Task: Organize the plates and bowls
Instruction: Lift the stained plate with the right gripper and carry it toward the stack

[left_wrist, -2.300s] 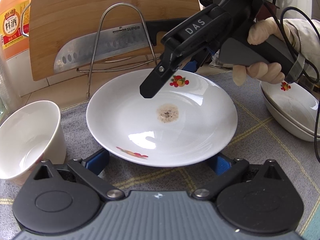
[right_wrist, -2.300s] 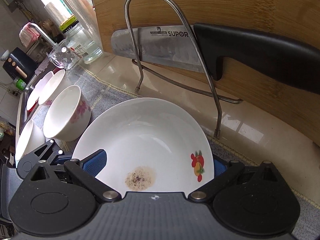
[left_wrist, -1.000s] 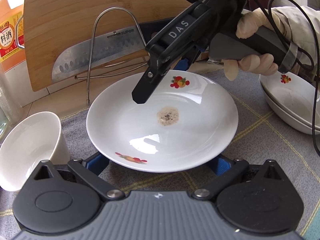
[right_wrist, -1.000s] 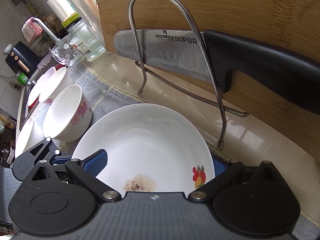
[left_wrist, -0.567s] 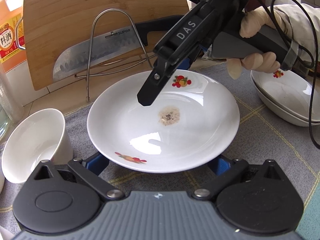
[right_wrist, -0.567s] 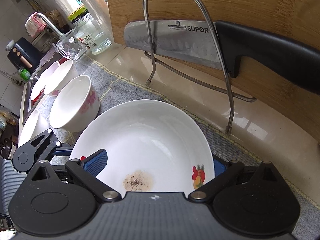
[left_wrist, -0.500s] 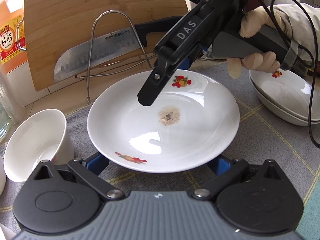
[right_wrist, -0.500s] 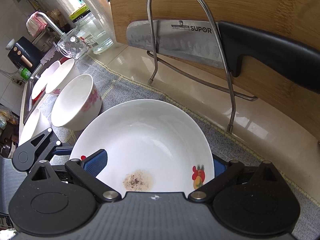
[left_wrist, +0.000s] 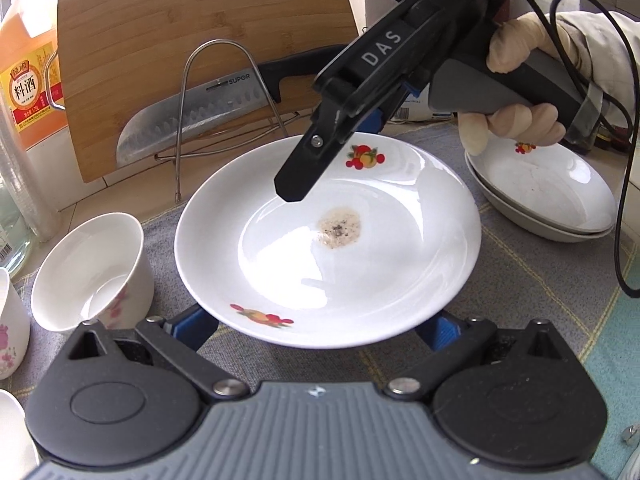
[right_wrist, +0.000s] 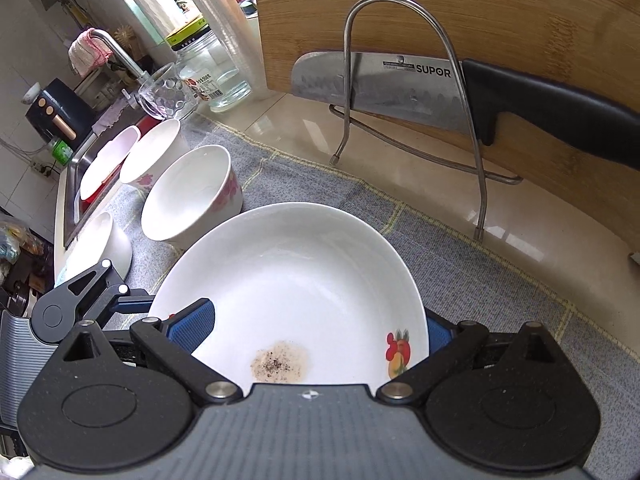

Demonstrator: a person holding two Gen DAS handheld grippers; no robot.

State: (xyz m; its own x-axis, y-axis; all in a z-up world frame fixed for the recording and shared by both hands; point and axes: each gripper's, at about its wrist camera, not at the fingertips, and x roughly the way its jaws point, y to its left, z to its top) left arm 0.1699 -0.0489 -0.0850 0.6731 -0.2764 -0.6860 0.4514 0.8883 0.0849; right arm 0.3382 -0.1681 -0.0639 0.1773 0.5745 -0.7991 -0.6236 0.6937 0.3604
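Plate: I am watching the white plate (left_wrist: 400, 272) sitting mid-worktop on the grey mat (left_wrist: 540, 280), a brown speckled stain at its centre.
Left gripper (left_wrist: 320, 324): I am keeping it spread wide at the plate's near rim (blue pads straddling).
Right gripper (right_wrist: 316, 328): I am holding it spread too, pinching nothing, above the plate.
Stacked plates (left_wrist: 560, 200): lying toward the worktop's right edge.
Bowl (left_wrist: 92, 272): tilting, just left of the plate.

Plate (left_wrist: 400, 248) glossy white ceramic; mat (left_wrist: 532, 280) rough woven cloth; cutting board (left_wrist: 200, 32) matt wood; knife blade (right_wrist: 384, 84) brushed metal.
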